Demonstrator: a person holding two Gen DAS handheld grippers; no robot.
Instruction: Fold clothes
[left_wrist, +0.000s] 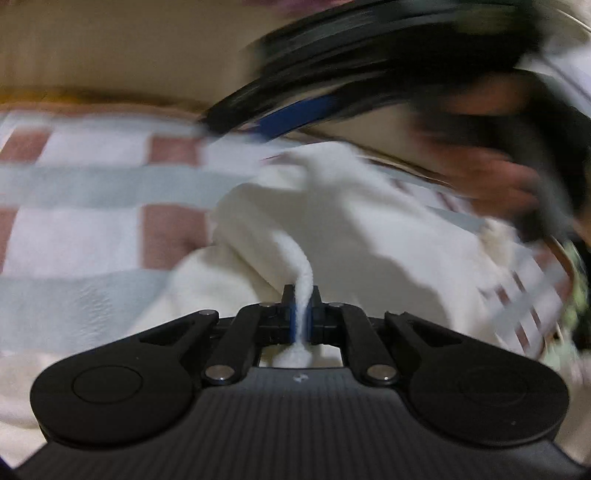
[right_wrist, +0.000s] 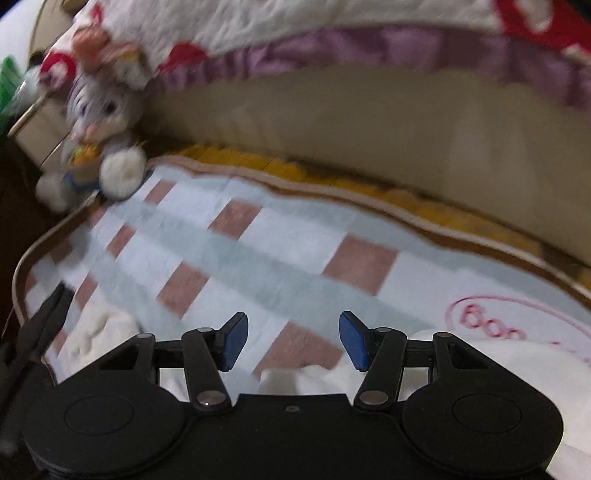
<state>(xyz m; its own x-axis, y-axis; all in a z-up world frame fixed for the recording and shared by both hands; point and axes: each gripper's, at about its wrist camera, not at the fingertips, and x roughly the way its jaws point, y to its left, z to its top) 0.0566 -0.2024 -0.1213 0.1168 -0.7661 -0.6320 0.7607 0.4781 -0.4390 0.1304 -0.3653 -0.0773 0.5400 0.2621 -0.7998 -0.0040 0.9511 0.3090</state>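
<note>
A white fleecy garment (left_wrist: 332, 229) lies rumpled on a checked bedcover (left_wrist: 92, 184). My left gripper (left_wrist: 301, 314) is shut on a pinched fold of that white garment, which rises from the pads as a narrow ridge. In the blurred upper right of the left wrist view, a person's hand (left_wrist: 491, 177) holds the other gripper, with a blue pad (left_wrist: 295, 116) showing. In the right wrist view my right gripper (right_wrist: 293, 339) stands open over the bedcover (right_wrist: 295, 258), nothing between its blue pads. Parts of the white garment (right_wrist: 498, 365) lie just below and to both sides of it.
A grey and white plush rabbit (right_wrist: 101, 122) sits at the bed's far left corner. A beige padded headboard (right_wrist: 369, 122) runs along the back, with a white, red and purple quilt (right_wrist: 295, 29) draped above it. The bedcover's brown edge (right_wrist: 22, 266) curves at left.
</note>
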